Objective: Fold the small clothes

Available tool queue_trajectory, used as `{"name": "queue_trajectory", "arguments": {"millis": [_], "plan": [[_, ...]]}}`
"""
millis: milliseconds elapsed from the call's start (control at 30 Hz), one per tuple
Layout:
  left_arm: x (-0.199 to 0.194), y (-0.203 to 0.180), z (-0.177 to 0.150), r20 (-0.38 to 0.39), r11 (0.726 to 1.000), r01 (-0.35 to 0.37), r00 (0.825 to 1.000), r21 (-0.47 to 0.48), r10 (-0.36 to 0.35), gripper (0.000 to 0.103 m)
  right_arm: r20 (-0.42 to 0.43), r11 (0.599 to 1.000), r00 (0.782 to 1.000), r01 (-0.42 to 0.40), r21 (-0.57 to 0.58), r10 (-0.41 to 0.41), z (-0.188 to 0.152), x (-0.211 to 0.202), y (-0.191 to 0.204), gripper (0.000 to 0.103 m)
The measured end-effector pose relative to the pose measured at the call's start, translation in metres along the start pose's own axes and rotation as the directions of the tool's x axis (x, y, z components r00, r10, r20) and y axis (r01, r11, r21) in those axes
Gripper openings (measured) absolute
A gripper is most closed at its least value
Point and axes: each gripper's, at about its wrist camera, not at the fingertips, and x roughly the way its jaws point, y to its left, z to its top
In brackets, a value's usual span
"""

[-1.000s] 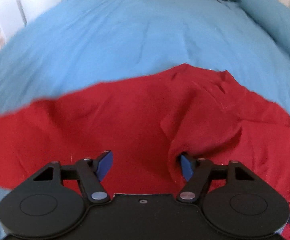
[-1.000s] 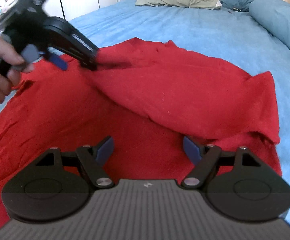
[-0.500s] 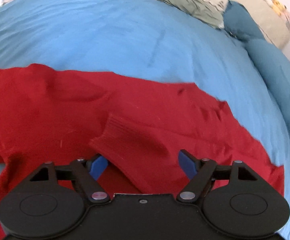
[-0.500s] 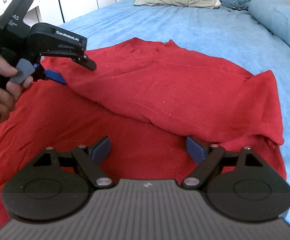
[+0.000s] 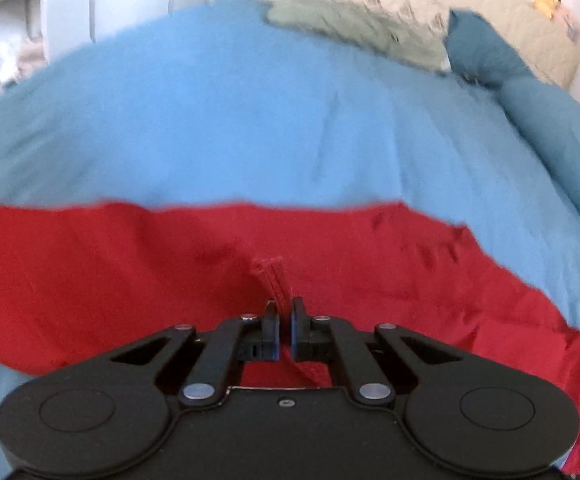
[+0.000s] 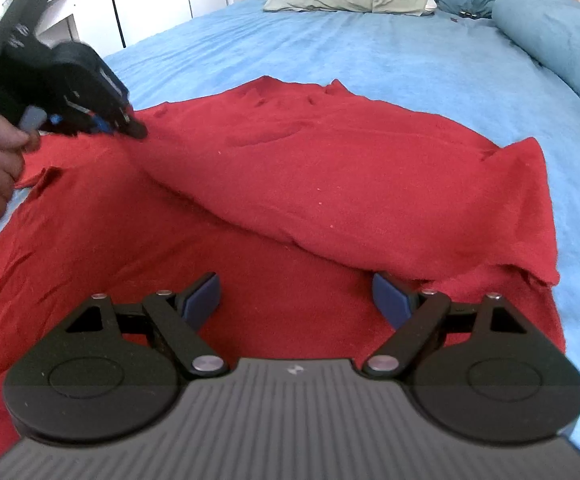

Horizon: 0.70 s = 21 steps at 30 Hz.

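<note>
Shirt [image 6: 330, 168]: red, half-folded on your blue bed [image 6: 330, 40].
Left gripper [image 5: 284, 320]: you pinch its ribbed hem.
Right gripper [image 6: 296, 296]: spread wide, empty.

Left gripper [image 5: 284, 322] pinched tight on a fold of the red garment [image 5: 370, 280], jaws nearly together; gripped at its handle by the left hand [image 6: 0, 160], seen from the right wrist. Right gripper [image 6: 298, 294] spread wide, fingers apart, holding nothing.

Garment: my red knit cloth garment [image 6: 330, 184], rumpled, one side folded over itself.
Place: fills frame centre, right-wrist view.
</note>
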Motion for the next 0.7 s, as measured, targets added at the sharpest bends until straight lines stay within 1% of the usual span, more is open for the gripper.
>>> {"name": "queue_trajectory", "arguments": {"millis": [67,133,233,333,467,533,600,633,700], "plan": [[-0.012,0.014,0.003,0.044,0.998,-0.041,0.998,-0.046,0.043,0.005,0.0,1.0,1.0,0.002,0.008,-0.002,0.0,-0.001,-0.003,0.099],[-0.017,0.031,0.0,0.064,0.993,-0.081,0.994,-0.09,0.087,0.005,-0.003,1.0,1.0,0.002,0.016,-0.002,0.0,-0.002,-0.005,0.099],[-0.007,0.046,-0.009,0.029,0.992,-0.083,0.996,-0.098,0.086,0.005,-0.005,1.0,1.0,0.005,0.011,-0.005,0.0,-0.002,-0.006,0.099],[-0.001,0.047,-0.02,0.015,0.994,-0.088,0.996,-0.058,0.089,0.006,0.002,1.0,1.0,0.016,0.009,-0.016,0.0,-0.004,-0.01,0.099],[-0.005,0.046,-0.025,0.016,0.993,-0.112,0.994,-0.035,0.112,0.014,0.013,0.997,0.998,0.065,0.034,-0.066,0.001,-0.003,-0.026,0.099],[-0.007,0.047,-0.026,0.017,0.99,-0.134,0.991,-0.037,0.135,0.025,0.014,0.992,0.994,0.11,0.056,-0.111,0.001,-0.002,-0.037,0.099],[-0.011,0.053,-0.027,0.012,0.989,-0.143,0.99,-0.043,0.144,0.027,0.009,0.982,0.984,0.176,0.072,-0.177,0.002,0.0,-0.053,0.099],[-0.013,0.056,-0.027,0.008,0.989,-0.144,0.989,-0.041,0.144,0.028,0.006,0.978,0.982,0.189,0.09,-0.19,0.003,-0.001,-0.061,0.098],[-0.019,0.057,-0.026,0.003,0.988,-0.15,0.989,-0.024,0.15,0.03,0.001,0.975,0.986,0.166,0.15,-0.168,0.002,-0.005,-0.08,0.096]]}}
